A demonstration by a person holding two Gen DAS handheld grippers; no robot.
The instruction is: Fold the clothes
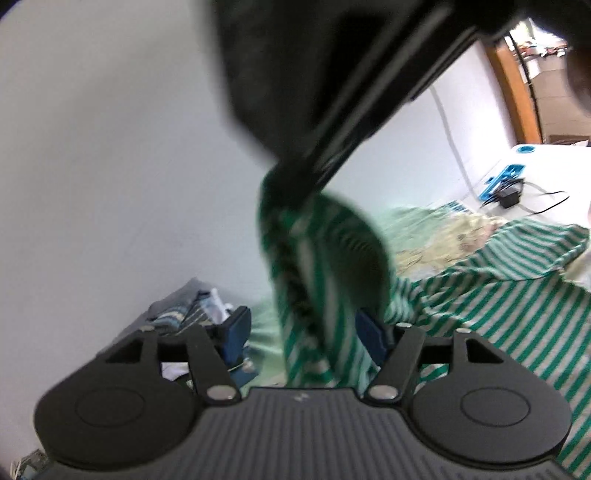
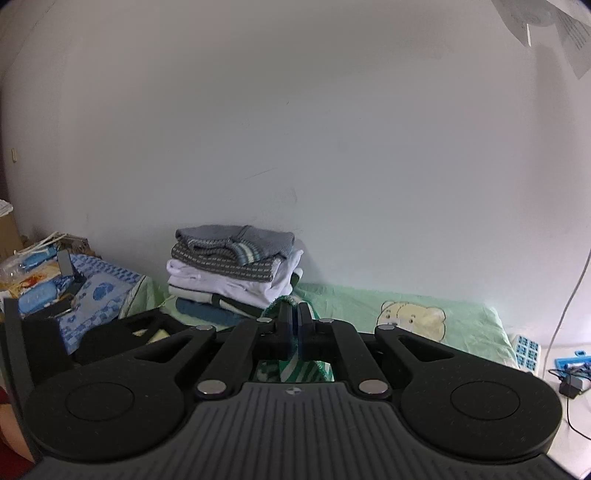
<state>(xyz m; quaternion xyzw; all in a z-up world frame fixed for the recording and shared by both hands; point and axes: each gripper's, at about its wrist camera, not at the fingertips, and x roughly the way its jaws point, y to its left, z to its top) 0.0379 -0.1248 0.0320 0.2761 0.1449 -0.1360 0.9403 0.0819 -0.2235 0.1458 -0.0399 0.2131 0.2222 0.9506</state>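
Papers [image 2: 546, 26] overhead, print perhaps illegible

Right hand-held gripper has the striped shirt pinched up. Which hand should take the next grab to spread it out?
Left, probably. The left hand-held gripper is open with the green striped shirt hanging between its fingers. The right hand-held gripper is shut on the shirt and should hold.

I can read no words, numbers or brand names anywhere. The paper sheets [image 2: 546, 22] pinned high on the wall at far right carry printed lines, but they are too small and blurred for me to make out. A small round emblem [image 2: 291, 391] sits on my right hand-held gripper's body, without legible lettering.
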